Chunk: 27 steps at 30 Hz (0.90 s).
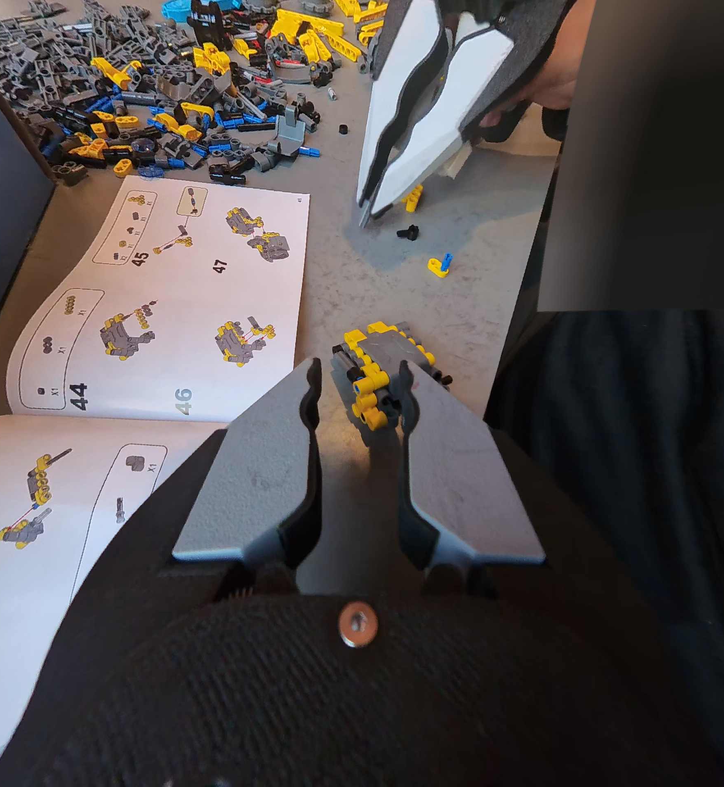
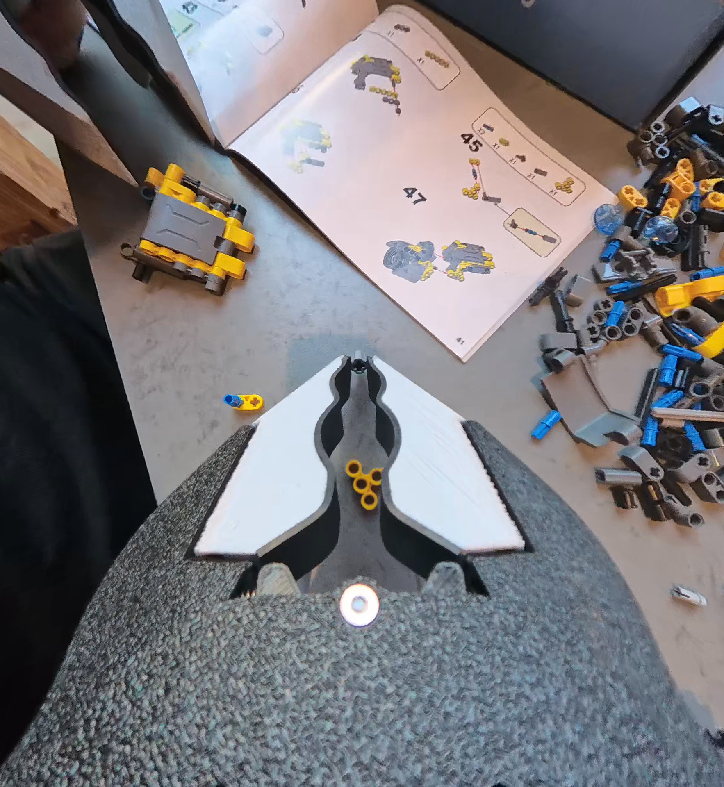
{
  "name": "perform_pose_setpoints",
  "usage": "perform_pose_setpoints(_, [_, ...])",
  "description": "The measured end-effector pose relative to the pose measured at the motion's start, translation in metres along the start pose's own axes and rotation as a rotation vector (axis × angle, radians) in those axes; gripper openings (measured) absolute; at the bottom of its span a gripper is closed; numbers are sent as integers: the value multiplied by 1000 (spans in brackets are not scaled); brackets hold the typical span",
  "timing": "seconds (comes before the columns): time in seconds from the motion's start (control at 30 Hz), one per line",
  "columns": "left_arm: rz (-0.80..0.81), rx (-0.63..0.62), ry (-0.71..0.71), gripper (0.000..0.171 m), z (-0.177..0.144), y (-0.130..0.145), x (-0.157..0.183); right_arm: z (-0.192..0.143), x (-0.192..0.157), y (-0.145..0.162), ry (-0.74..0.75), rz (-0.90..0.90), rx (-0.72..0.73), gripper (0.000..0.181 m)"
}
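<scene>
The open instruction booklet (image 1: 156, 298) serves as the landmark, lying flat on the grey worktop (image 1: 458, 298) with its build-step pages facing up, where they can be read while working. To its left stands a dark box wall (image 1: 2, 179). Beyond its far edge spreads the loose pile of grey, black, blue and yellow building pieces (image 1: 147, 98), kept together as a stock within reach.

Just off the booklet's right edge, toward the person, rests the part-built yellow and grey assembly (image 1: 383, 368). The left tool (image 1: 360, 372) sits over it with its jaws moderately apart. One finger is close against the assembly's side and the other is apart from it, so nothing is gripped.

Farther right of the booklet's far corner, the right tool (image 2: 358, 362) points its tips down at the worktop, closed narrowly on a small dark pin (image 2: 358, 365) pinched at the very tips. A yellow multi-hole connector (image 2: 364, 483) lies on the worktop beneath its fingers. Near it sit a small black piece (image 1: 409, 232) and a short yellow link with a blue pin (image 1: 440, 265), set aside from the pile.
</scene>
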<state>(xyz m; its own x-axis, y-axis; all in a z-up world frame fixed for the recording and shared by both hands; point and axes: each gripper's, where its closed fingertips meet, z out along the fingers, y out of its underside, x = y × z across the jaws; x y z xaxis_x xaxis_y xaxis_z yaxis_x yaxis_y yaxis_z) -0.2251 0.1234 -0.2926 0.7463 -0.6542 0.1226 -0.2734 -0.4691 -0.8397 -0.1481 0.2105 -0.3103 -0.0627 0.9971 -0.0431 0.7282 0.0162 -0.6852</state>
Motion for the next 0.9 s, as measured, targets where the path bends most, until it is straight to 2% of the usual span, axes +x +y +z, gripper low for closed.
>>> perform_pose_setpoints(0.27, [-11, 12, 18, 34, -1, -1, 1, 9, 1, 11, 1, 10, -74, 6])
perform_pose_setpoints(0.9, [-42, 14, 53, 34, -2, -1, 2, 6, 4, 14, -4, -12, -95, 9])
